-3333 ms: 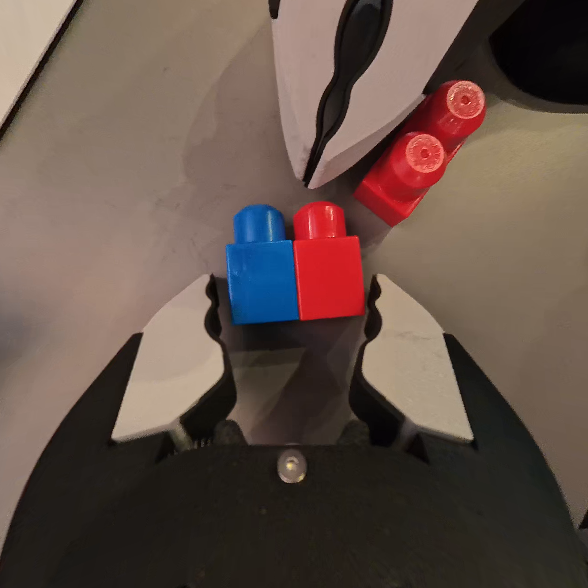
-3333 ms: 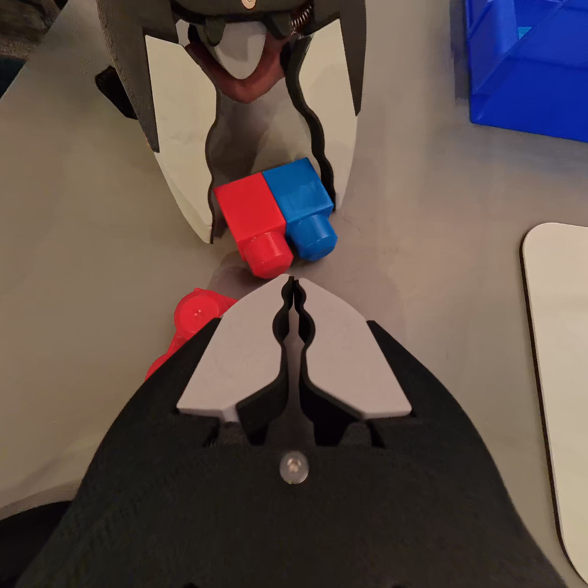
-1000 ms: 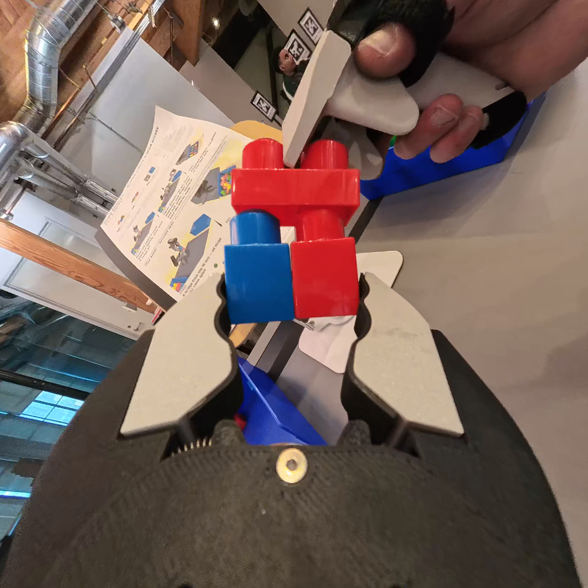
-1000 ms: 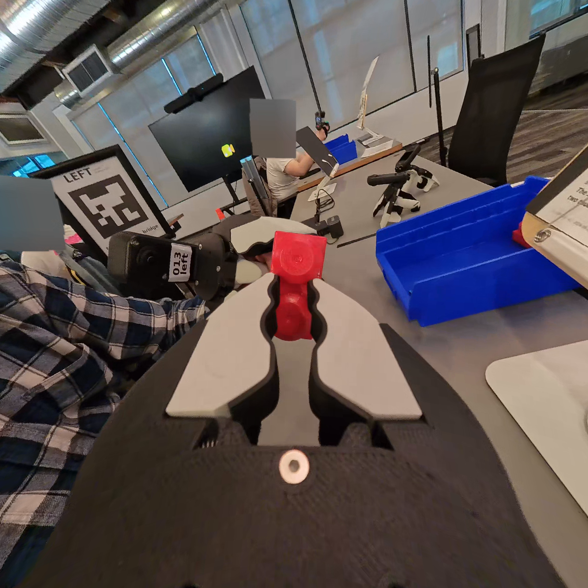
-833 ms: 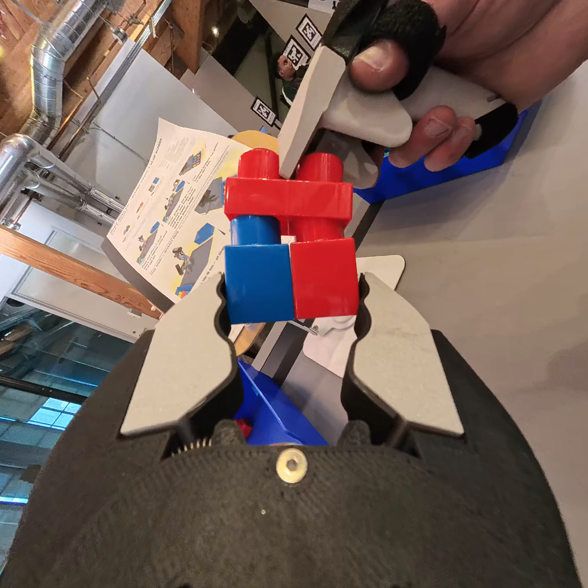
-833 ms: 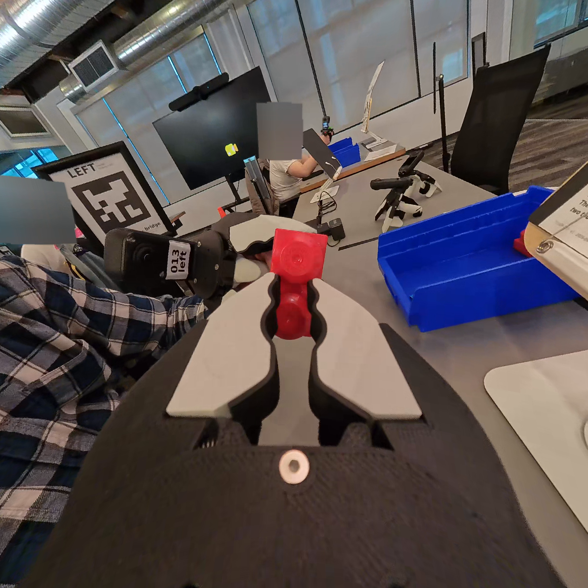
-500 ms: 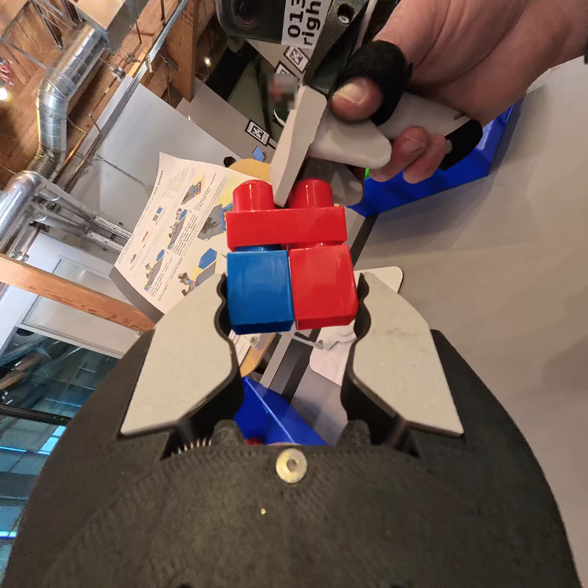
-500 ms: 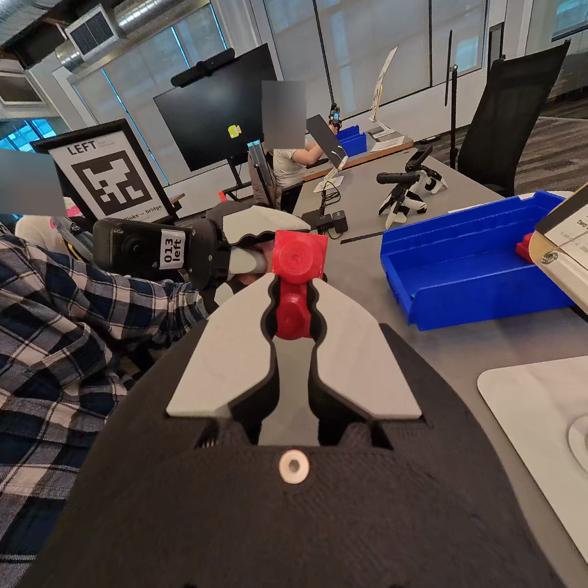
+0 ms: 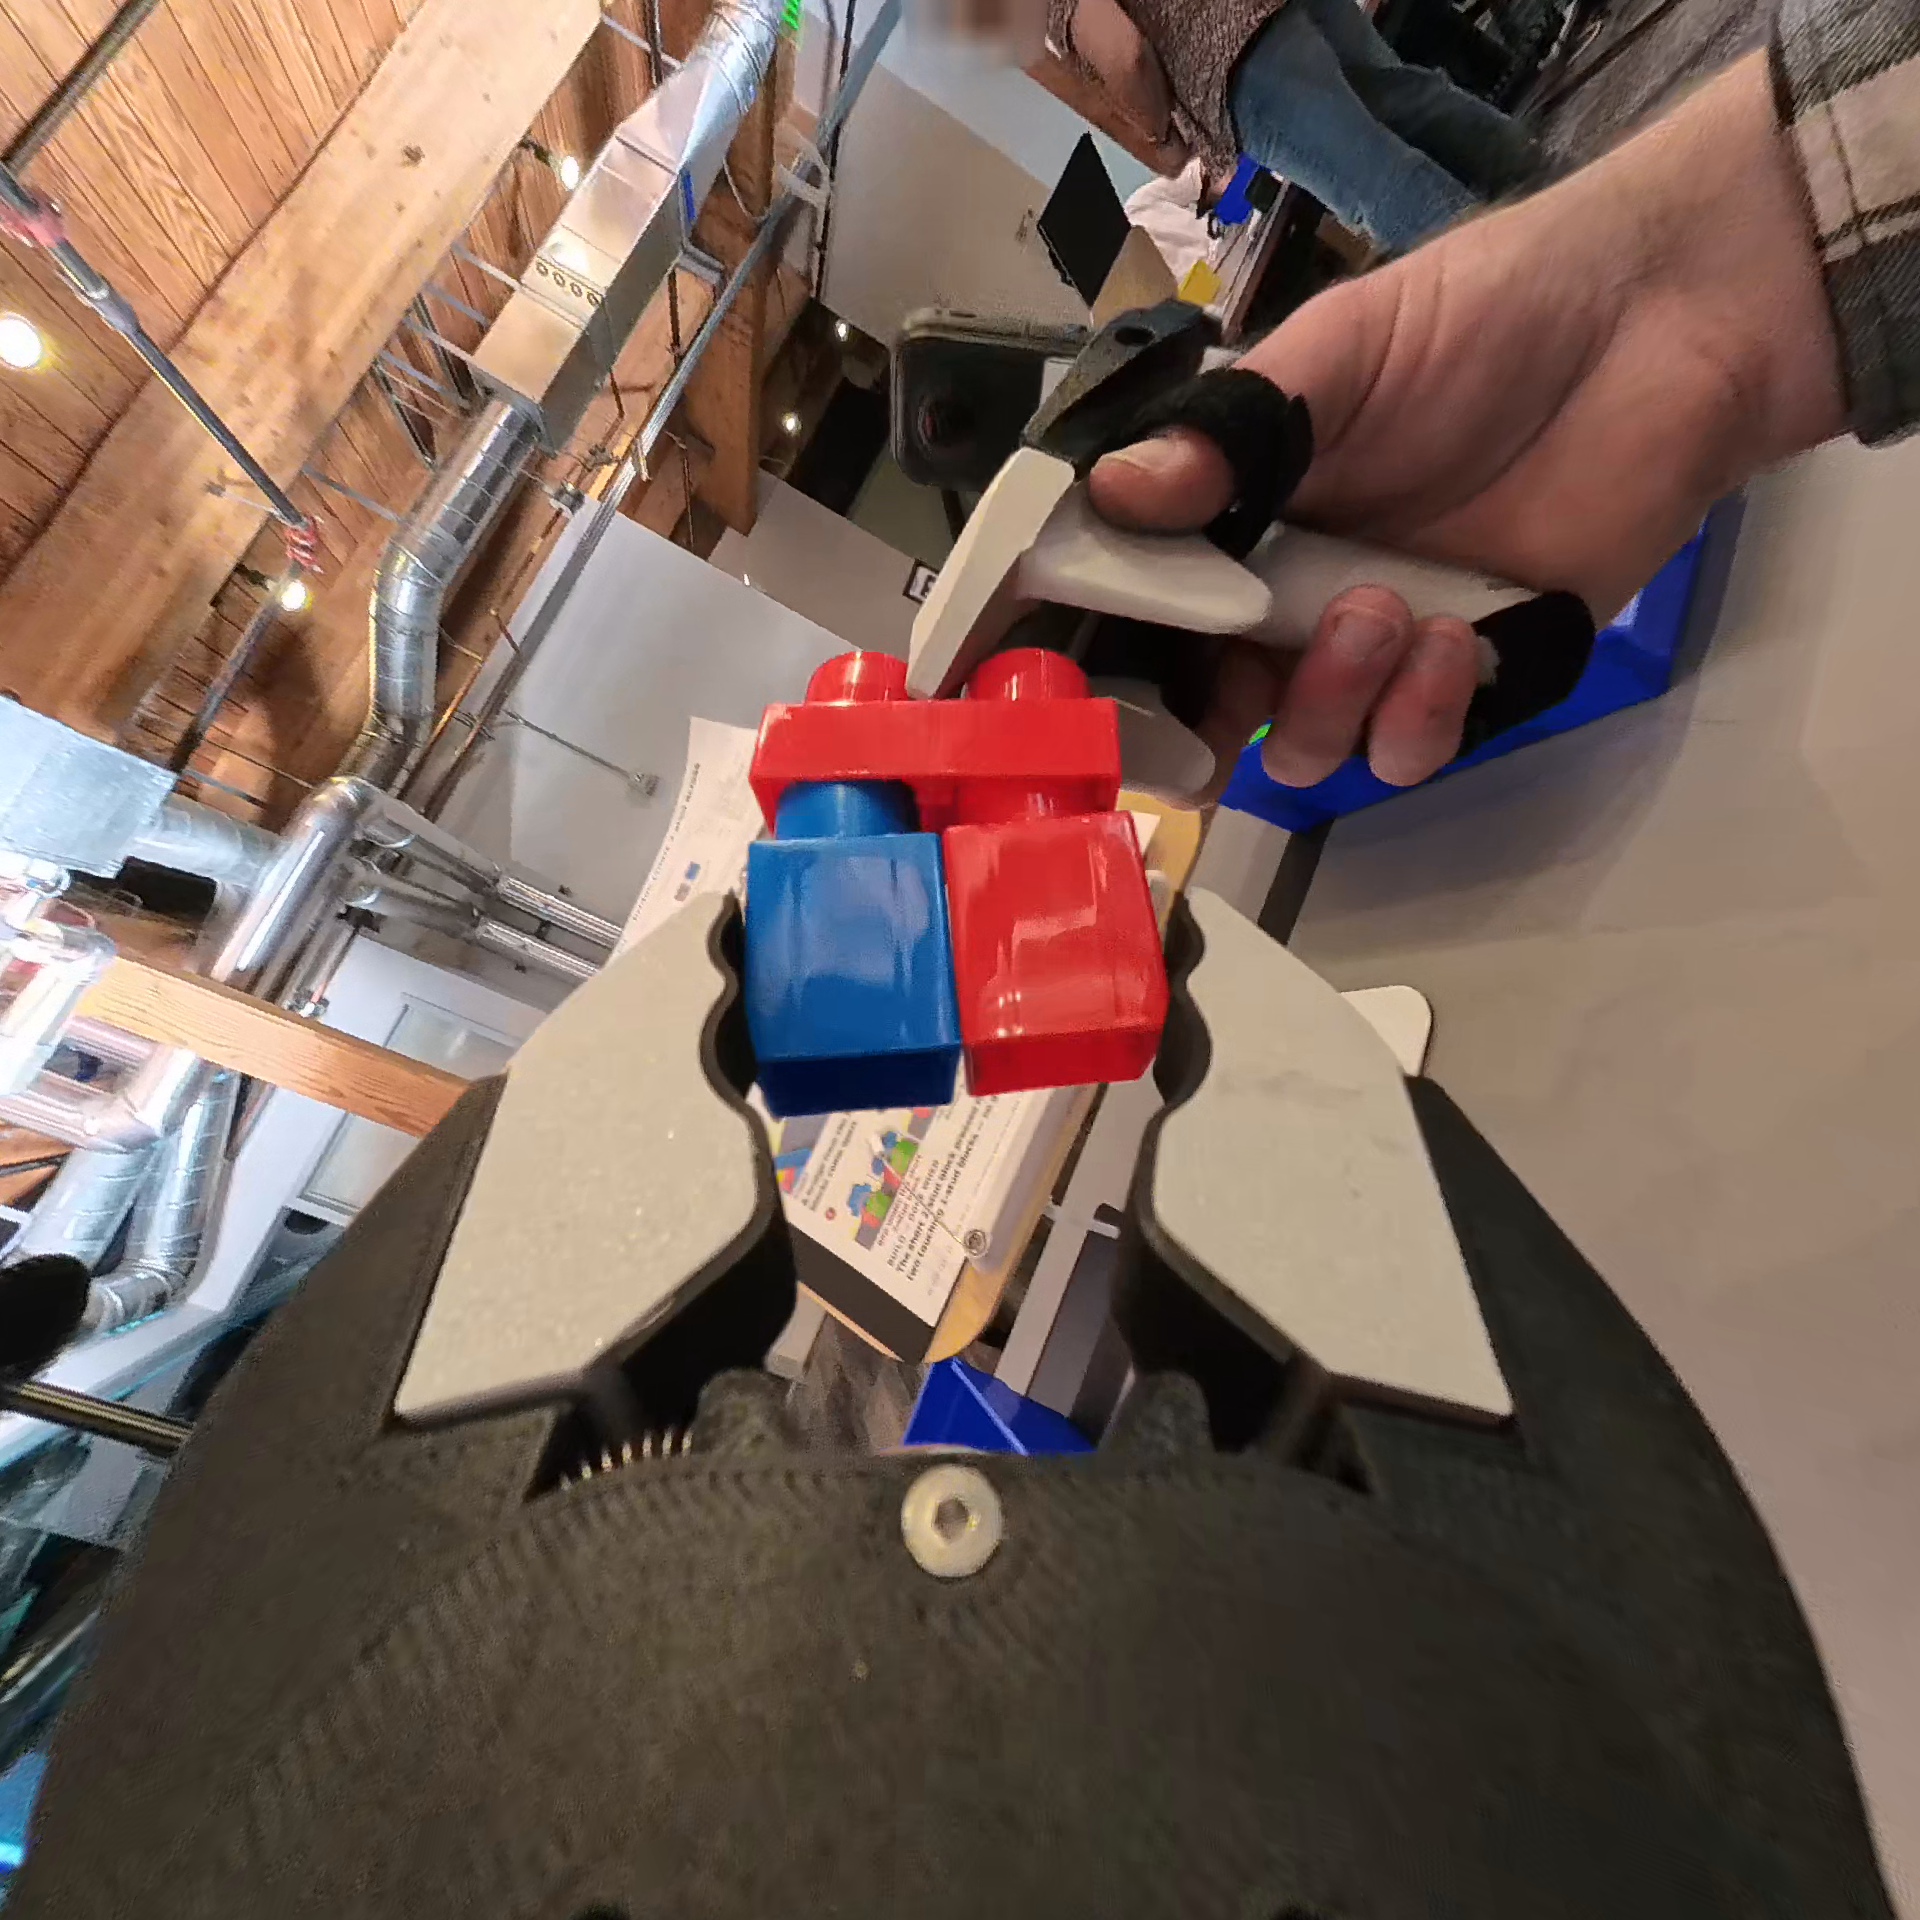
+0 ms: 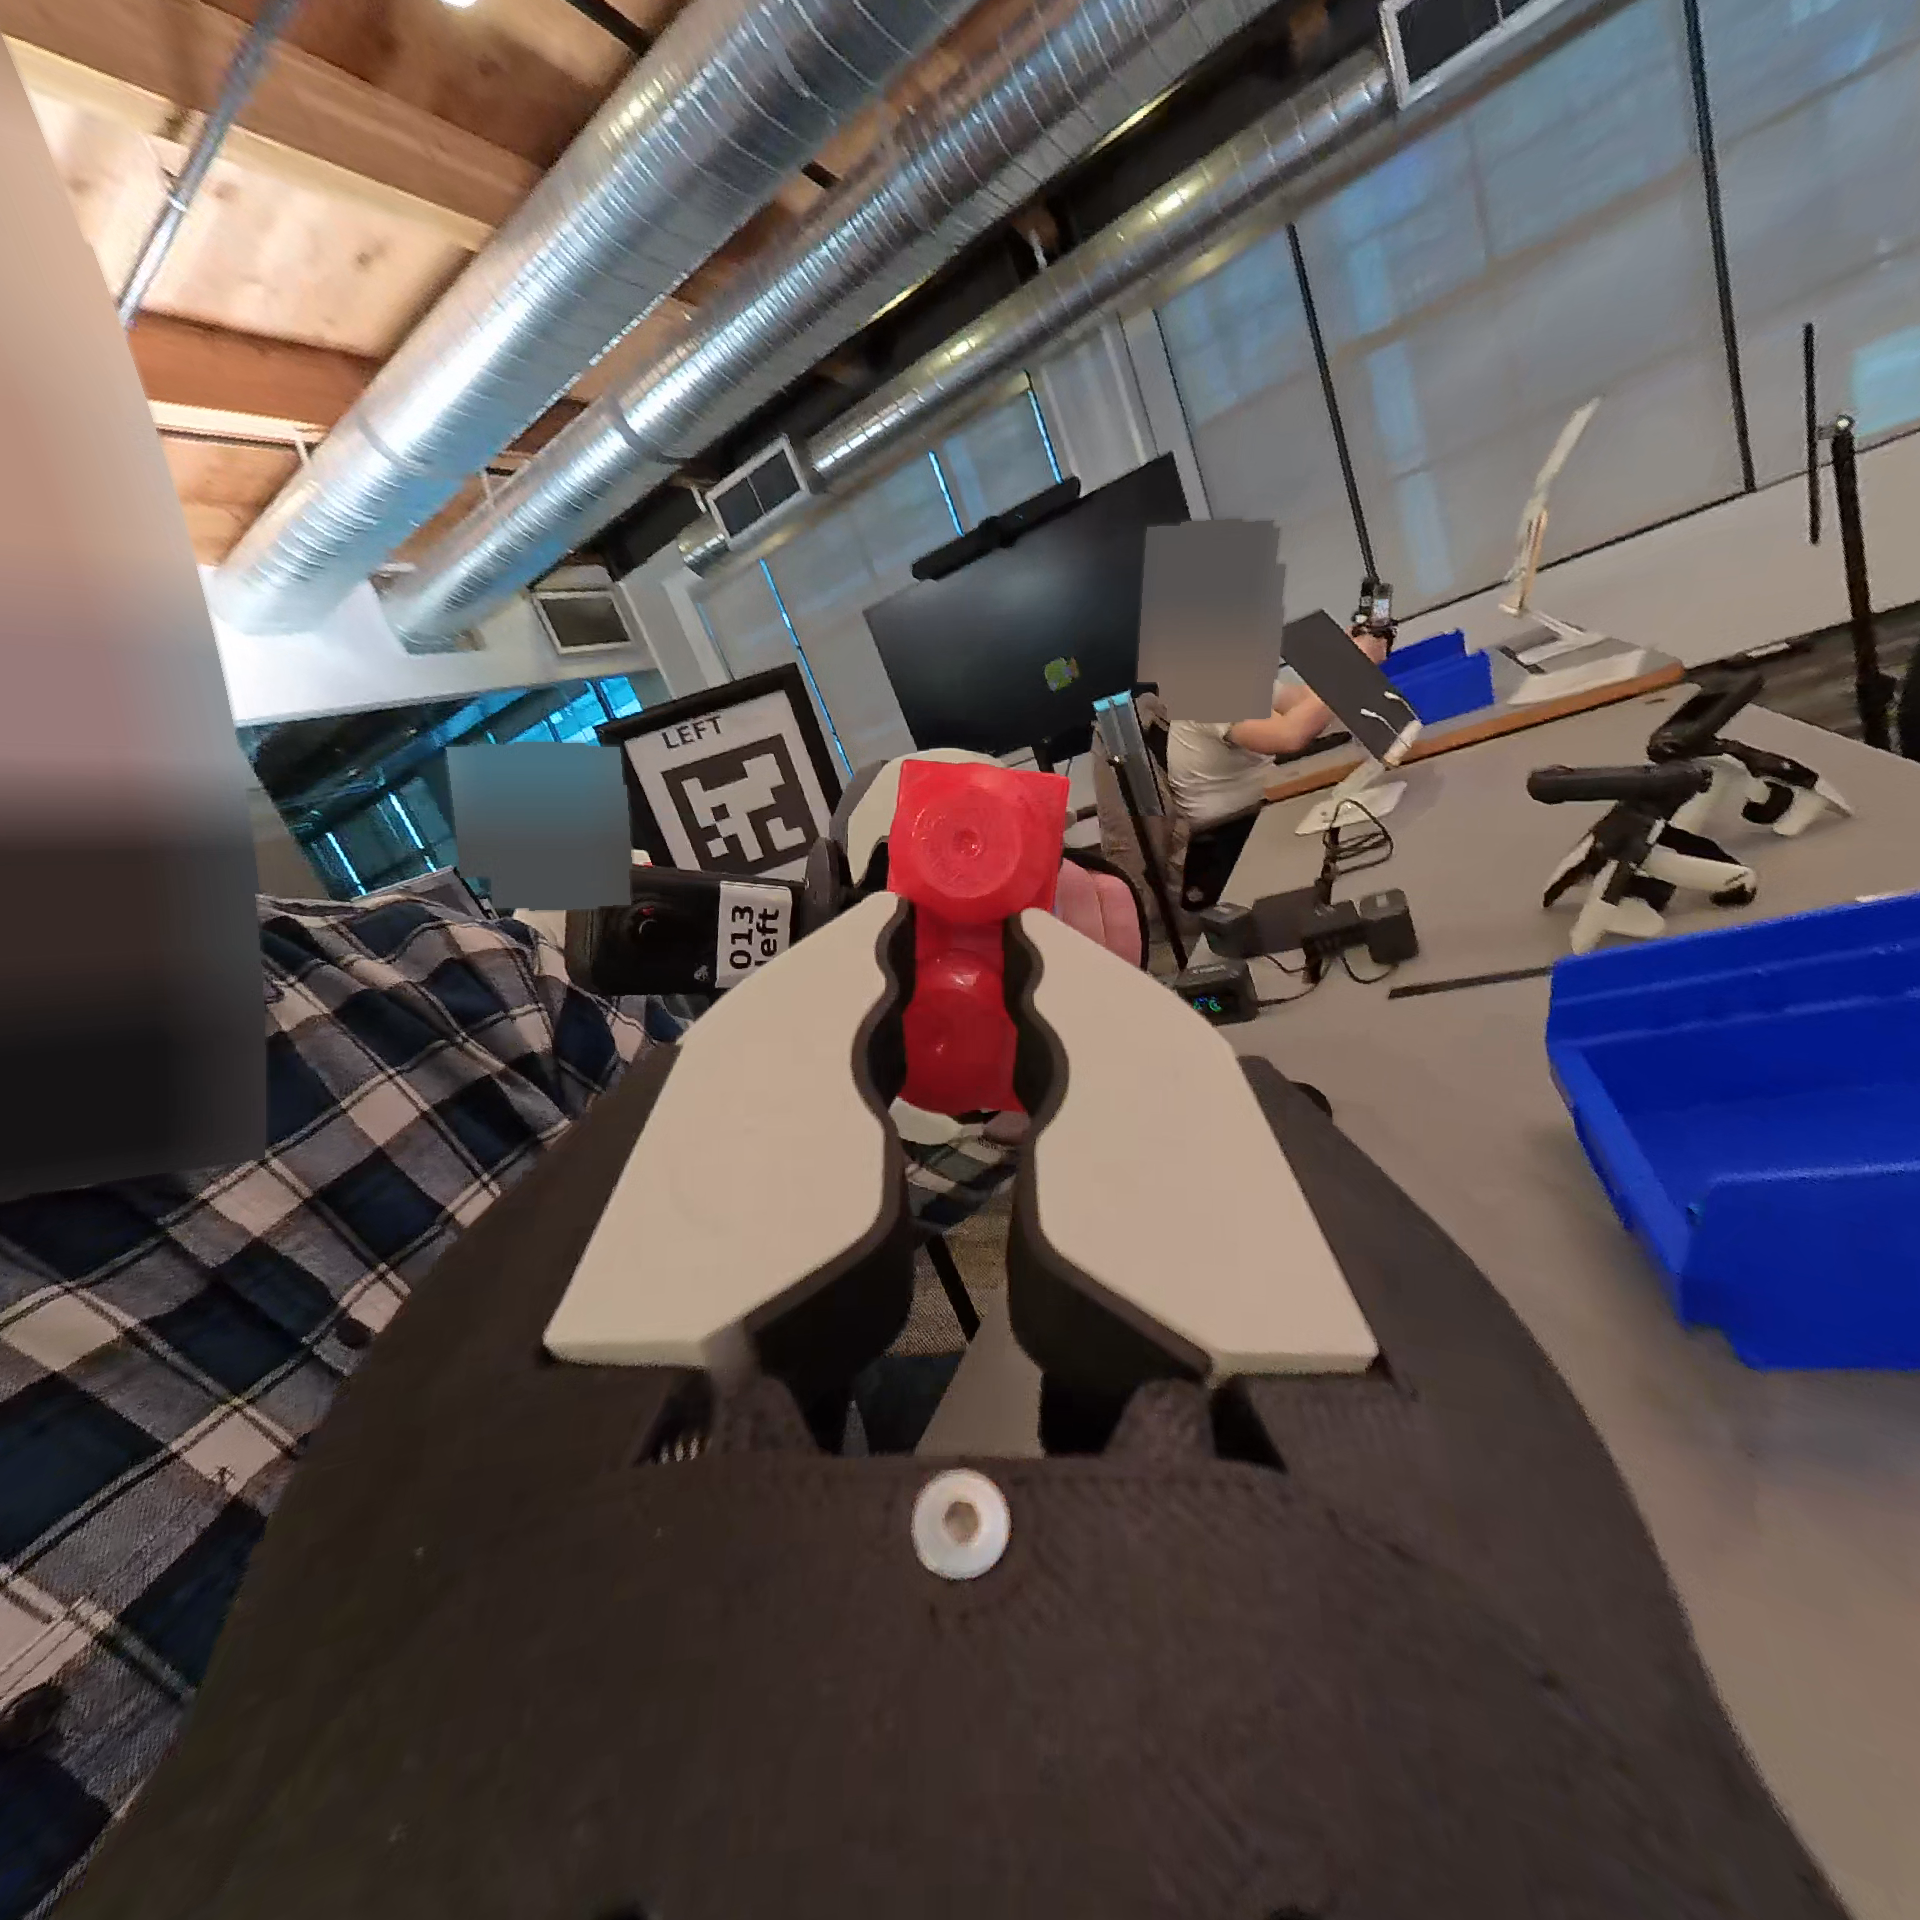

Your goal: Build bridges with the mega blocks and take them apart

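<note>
Blue block (image 9: 847,951) and red block (image 9: 1055,951) sit side by side, clamped in your left gripper (image 9: 956,997), lifted clear of the grey bench (image 9: 1662,1039). Your right gripper (image 10: 961,997) is closed narrow on the red two-stud block (image 9: 935,743), laid across both studs but not yet pressed flush. Seating it should finish this bridge; taking it apart is still to come.
</note>
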Tool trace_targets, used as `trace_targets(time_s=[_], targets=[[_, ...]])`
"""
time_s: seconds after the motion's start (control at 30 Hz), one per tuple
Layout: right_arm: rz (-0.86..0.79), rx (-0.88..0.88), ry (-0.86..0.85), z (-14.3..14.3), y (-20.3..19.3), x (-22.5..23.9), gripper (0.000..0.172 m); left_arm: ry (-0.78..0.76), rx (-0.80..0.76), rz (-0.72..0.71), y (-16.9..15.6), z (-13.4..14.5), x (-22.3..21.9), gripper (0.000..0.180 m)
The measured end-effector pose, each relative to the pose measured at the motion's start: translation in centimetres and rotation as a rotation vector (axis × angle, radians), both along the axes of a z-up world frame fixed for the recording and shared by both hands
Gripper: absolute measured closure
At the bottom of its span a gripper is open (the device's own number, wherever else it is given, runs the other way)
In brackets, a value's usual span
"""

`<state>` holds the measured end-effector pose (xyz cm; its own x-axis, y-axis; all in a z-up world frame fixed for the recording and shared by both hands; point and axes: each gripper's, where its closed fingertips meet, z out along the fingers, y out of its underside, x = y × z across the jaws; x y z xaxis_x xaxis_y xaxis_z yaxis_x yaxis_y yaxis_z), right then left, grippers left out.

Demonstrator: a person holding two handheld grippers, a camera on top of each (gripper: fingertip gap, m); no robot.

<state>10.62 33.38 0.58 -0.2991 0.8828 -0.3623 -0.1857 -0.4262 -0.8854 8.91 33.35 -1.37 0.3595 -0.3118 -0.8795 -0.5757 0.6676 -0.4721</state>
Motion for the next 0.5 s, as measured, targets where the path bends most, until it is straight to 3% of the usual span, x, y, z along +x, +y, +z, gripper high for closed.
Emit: trace_targets(time_s=[0.5], targets=[[0.117,0.01,0.008,1.3,-1.5,0.4,0.155,0.026,0.06,-0.087,-2.0,1.5,0.6,0.105]])
